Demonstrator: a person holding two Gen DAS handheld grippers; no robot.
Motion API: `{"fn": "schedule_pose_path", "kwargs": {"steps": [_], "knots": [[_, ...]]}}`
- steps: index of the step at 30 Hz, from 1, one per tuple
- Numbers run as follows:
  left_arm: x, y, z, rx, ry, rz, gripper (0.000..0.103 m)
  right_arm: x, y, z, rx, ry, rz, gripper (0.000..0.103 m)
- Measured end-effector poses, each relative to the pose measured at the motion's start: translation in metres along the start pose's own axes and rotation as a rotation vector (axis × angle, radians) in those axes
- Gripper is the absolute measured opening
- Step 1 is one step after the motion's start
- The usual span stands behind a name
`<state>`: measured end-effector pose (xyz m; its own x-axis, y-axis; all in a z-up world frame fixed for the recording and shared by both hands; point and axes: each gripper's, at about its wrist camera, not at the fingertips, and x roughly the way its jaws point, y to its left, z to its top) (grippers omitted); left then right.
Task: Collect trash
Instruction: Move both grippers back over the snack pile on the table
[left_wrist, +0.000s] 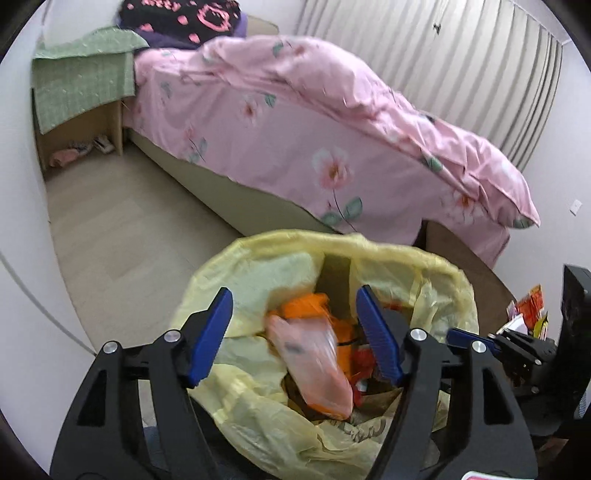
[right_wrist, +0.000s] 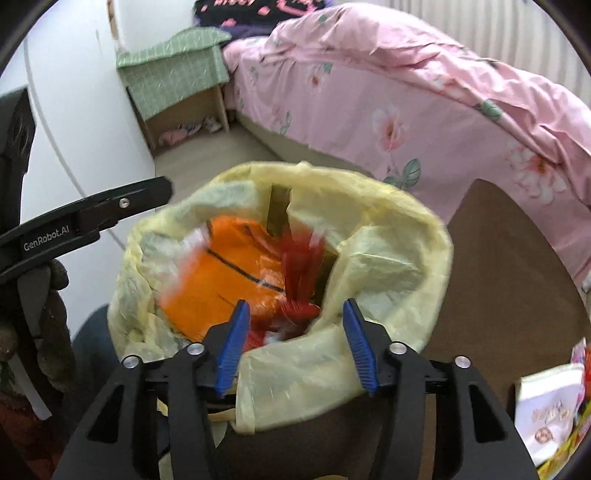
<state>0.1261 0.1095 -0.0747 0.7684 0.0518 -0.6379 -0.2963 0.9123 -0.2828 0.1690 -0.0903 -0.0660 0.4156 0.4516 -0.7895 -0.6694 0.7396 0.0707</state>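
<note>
A bin lined with a yellow trash bag (left_wrist: 436, 269) (right_wrist: 424, 229) stands below both grippers. In the left wrist view a blurred pink wrapper (left_wrist: 314, 365) is between my open fingers over the bag, above an orange wrapper (left_wrist: 306, 306); it looks free of the pads. My left gripper (left_wrist: 295, 332) is open. In the right wrist view a large orange wrapper (right_wrist: 221, 280) and a blurred red wrapper (right_wrist: 301, 266) lie in the bag. My right gripper (right_wrist: 295, 339) is open and empty above the bag's near rim. The left gripper's arm (right_wrist: 92, 218) shows at the left.
A bed with a pink floral cover (left_wrist: 295, 129) (right_wrist: 406, 92) stands behind the bin. A bedside table under a green cloth (left_wrist: 81, 81) (right_wrist: 177, 70) is at the back left. A brown table (right_wrist: 509, 258) at the right holds more wrappers (right_wrist: 546, 413) (left_wrist: 528, 310).
</note>
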Motion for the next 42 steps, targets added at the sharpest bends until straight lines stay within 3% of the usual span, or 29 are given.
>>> {"fn": "schedule_pose_path", "kwargs": {"steps": [5, 10, 13, 18, 23, 27, 31, 42], "knots": [[-0.018, 0.002, 0.002, -0.027, -0.030, -0.015, 0.072, -0.049, -0.010, -0.017, 0.046, -0.111, -0.056, 0.053], [-0.035, -0.022, -0.009, 0.018, -0.019, -0.086, 0.072, -0.107, -0.028, -0.053, 0.120, -0.198, -0.100, 0.058], [-0.047, -0.047, -0.030, 0.045, 0.010, -0.187, 0.072, -0.141, -0.040, -0.088, 0.169, -0.212, -0.171, 0.059], [-0.058, -0.103, -0.084, 0.180, 0.102, -0.293, 0.072, -0.183, -0.056, -0.163, 0.254, -0.208, -0.331, 0.059], [-0.087, -0.144, -0.107, 0.312, 0.094, -0.321, 0.072, -0.215, -0.063, -0.225, 0.368, -0.241, -0.379, 0.059], [-0.114, -0.162, -0.118, 0.380, 0.060, -0.370, 0.072, -0.224, -0.066, -0.253, 0.406, -0.255, -0.409, 0.059], [-0.115, -0.171, -0.124, 0.447, 0.064, -0.360, 0.072, -0.228, -0.069, -0.268, 0.425, -0.265, -0.456, 0.059], [-0.107, -0.176, -0.131, 0.447, 0.082, -0.382, 0.072, -0.234, -0.086, -0.289, 0.518, -0.343, -0.454, 0.059]]}}
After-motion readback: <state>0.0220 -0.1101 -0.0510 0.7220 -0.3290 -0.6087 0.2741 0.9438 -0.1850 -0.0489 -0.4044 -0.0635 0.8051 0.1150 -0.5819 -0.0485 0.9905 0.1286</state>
